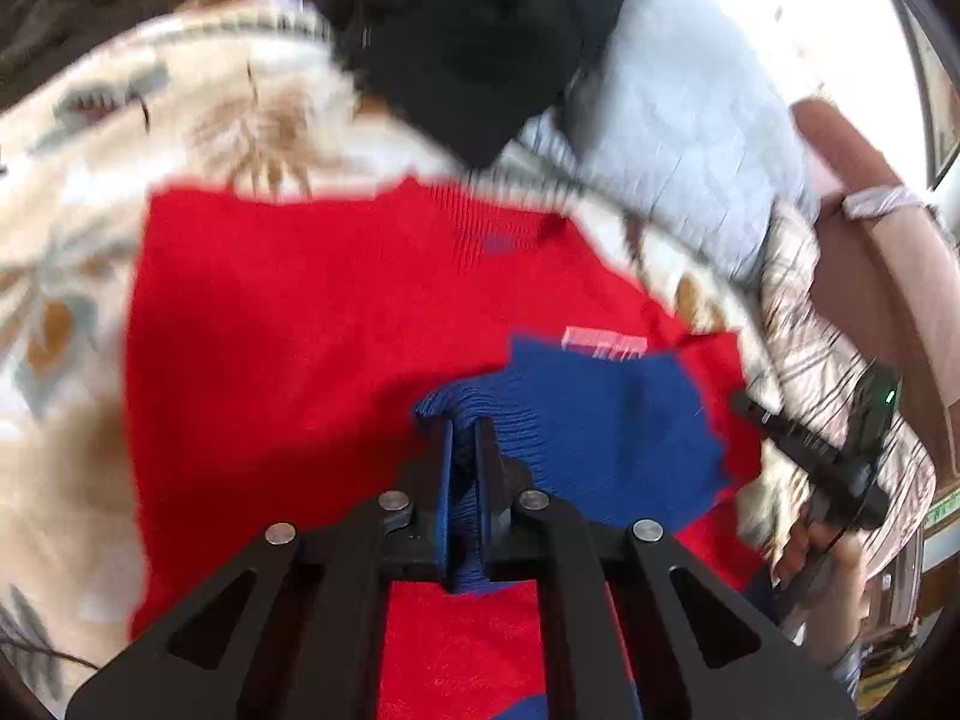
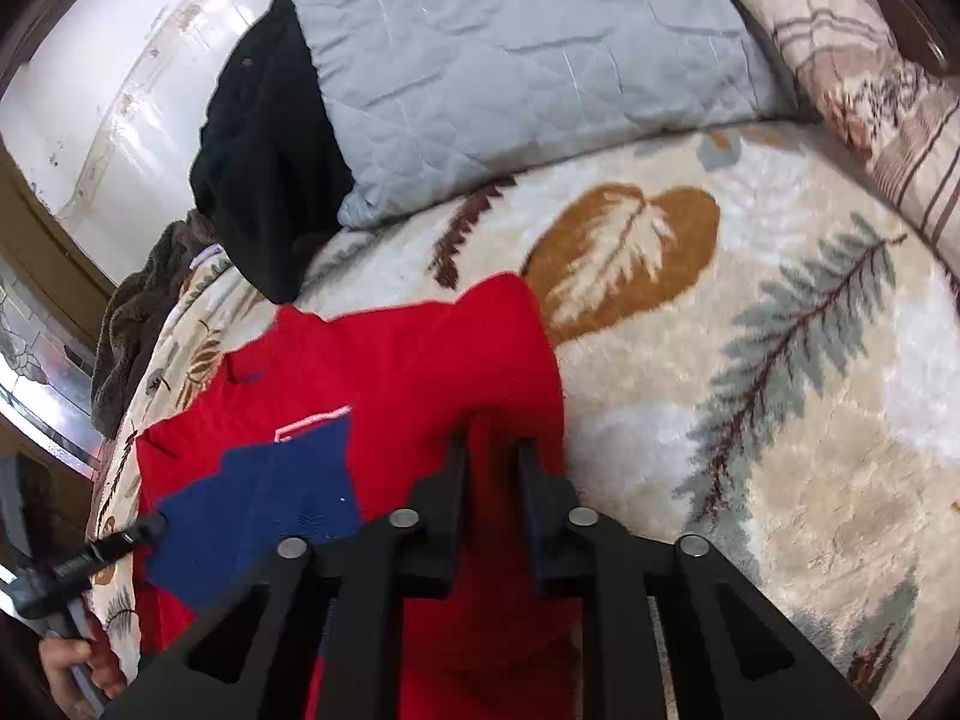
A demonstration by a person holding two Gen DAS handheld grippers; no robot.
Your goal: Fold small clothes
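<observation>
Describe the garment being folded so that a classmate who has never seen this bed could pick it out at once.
On the leaf-patterned blanket covering the bed, below the pale blue quilted pillow and the black cloth, lies a red knitted sweater. Its bright red body and navy blue cuffed sleeve set it apart.

Leaf-print blanket (image 2: 750,420) — grey quilted pillow (image 2: 540,60), striped pillow (image 2: 852,72), black garment (image 2: 264,150)

Red knit sweater (image 1: 288,324) with a navy-blue panel (image 1: 606,420) and a small white patch, lying spread flat on a leaf-patterned blanket; a fold of the blue knit is bunched upward.
</observation>
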